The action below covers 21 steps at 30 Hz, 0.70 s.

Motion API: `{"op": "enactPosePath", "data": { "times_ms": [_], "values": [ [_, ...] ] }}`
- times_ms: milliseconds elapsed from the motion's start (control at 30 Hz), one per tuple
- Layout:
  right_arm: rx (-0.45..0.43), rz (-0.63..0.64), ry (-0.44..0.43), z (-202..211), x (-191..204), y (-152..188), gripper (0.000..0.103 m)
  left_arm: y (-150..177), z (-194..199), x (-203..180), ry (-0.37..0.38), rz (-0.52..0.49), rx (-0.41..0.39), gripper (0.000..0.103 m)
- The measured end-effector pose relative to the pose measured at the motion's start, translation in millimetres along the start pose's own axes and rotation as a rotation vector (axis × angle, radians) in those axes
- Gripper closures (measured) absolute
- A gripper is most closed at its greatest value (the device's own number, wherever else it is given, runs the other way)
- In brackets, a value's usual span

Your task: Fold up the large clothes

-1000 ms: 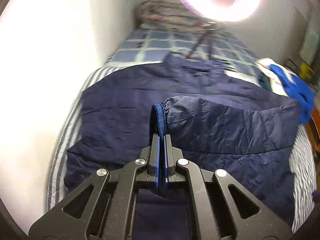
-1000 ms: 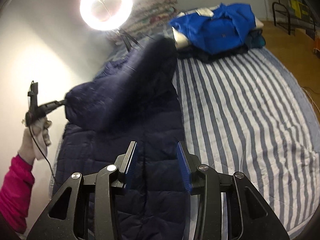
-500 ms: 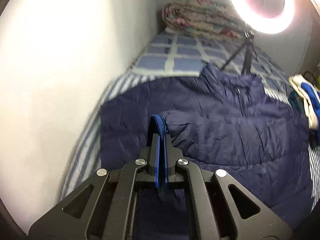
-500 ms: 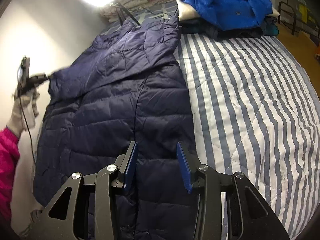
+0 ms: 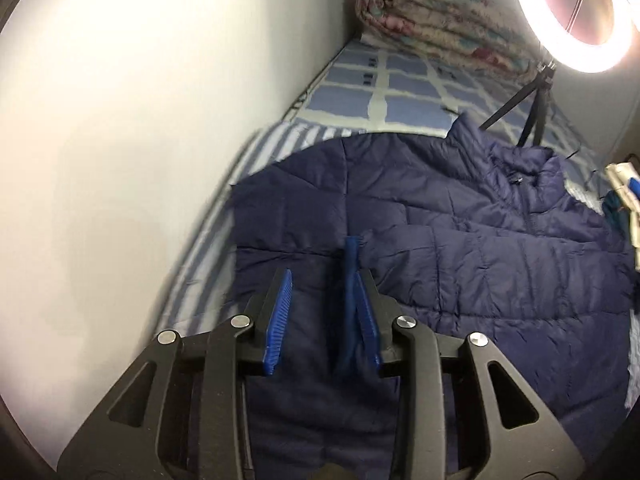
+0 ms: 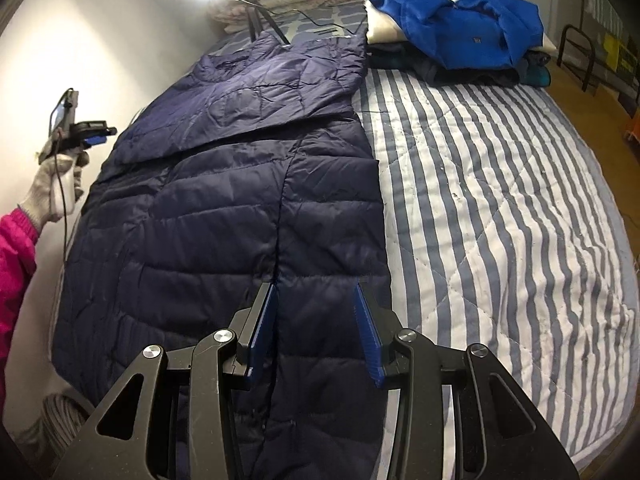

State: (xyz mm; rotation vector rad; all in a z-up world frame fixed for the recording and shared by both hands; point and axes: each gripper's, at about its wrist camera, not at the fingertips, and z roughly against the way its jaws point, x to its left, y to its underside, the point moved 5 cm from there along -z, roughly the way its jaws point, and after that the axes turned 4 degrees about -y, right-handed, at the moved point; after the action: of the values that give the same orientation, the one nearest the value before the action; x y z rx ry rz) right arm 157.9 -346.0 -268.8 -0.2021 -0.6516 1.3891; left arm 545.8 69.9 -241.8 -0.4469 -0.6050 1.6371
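Observation:
A navy quilted puffer jacket (image 6: 224, 208) lies flat on the striped bed (image 6: 500, 208), with one sleeve (image 5: 500, 272) folded across its chest. My left gripper (image 5: 324, 320) is open just above the jacket; the sleeve's blue cuff (image 5: 351, 280) rests against its right finger. In the right wrist view the left gripper (image 6: 94, 134) is at the jacket's left edge by the wall. My right gripper (image 6: 314, 332) is open and empty over the jacket's lower front, beside the zipper.
A pile of clothes with a bright blue jacket (image 6: 468, 28) on top sits at the bed's far right. A ring light on a tripod (image 5: 576, 12) and a rolled floral quilt (image 5: 436, 28) stand at the head. A white wall (image 5: 140, 120) runs along the left.
My left gripper carried the sleeve leftwards across the jacket, lowered it flat and opened, letting the cuff go. The right gripper stayed open and moved closer over the lower front.

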Motion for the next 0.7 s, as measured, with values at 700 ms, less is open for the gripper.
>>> {"op": "enactPosePath", "data": {
  "times_ms": [700],
  "values": [
    [-0.009,0.086,-0.056,61.6,-20.6,59.1,0.054,250.6,192.4,117.2,0.160,-0.097,0.191,0.041]
  ]
}}
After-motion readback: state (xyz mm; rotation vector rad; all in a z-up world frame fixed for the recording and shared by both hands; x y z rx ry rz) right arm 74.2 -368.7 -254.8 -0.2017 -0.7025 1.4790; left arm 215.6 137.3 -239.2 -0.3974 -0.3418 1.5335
